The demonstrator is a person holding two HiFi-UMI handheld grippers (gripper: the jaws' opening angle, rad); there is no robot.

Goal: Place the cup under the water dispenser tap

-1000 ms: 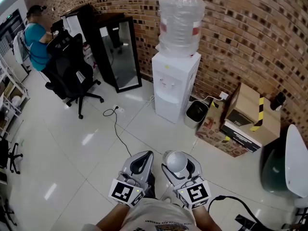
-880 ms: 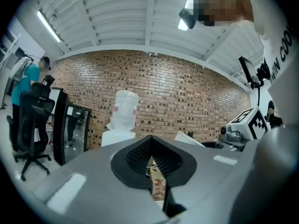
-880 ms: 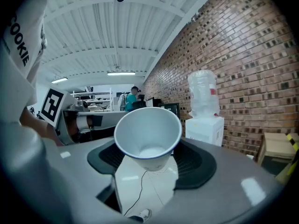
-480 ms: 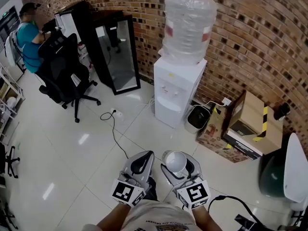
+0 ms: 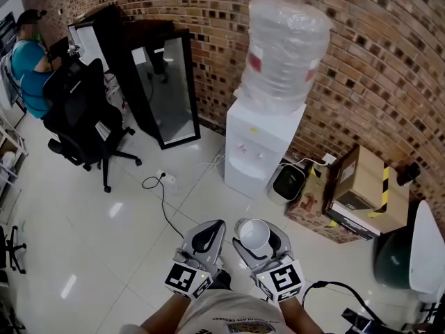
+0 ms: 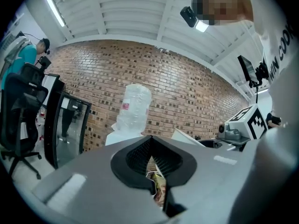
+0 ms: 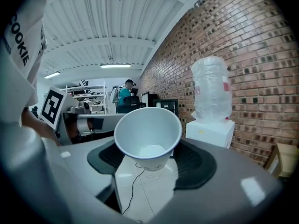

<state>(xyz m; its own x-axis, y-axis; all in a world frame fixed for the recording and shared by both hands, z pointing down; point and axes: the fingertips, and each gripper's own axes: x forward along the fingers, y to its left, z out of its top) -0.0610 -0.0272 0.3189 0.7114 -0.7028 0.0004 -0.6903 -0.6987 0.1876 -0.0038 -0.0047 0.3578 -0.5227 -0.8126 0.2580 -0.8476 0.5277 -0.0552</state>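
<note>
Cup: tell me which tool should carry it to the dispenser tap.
Right. The right tool grips the cup between its jaws, with the water dispenser ahead. The left tool is shut and empty.

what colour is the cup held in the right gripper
White paper cup; clearest in the right gripper view.

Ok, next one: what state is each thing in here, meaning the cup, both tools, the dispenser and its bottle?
cup: empty, mouth up, gripped between the right tool's jaws.
right tool: shut on the cup.
left tool: shut, holding nothing.
water dispenser: upright, cup not yet placed at it.
bottle: seated neck-down on top of the water dispenser.
</note>
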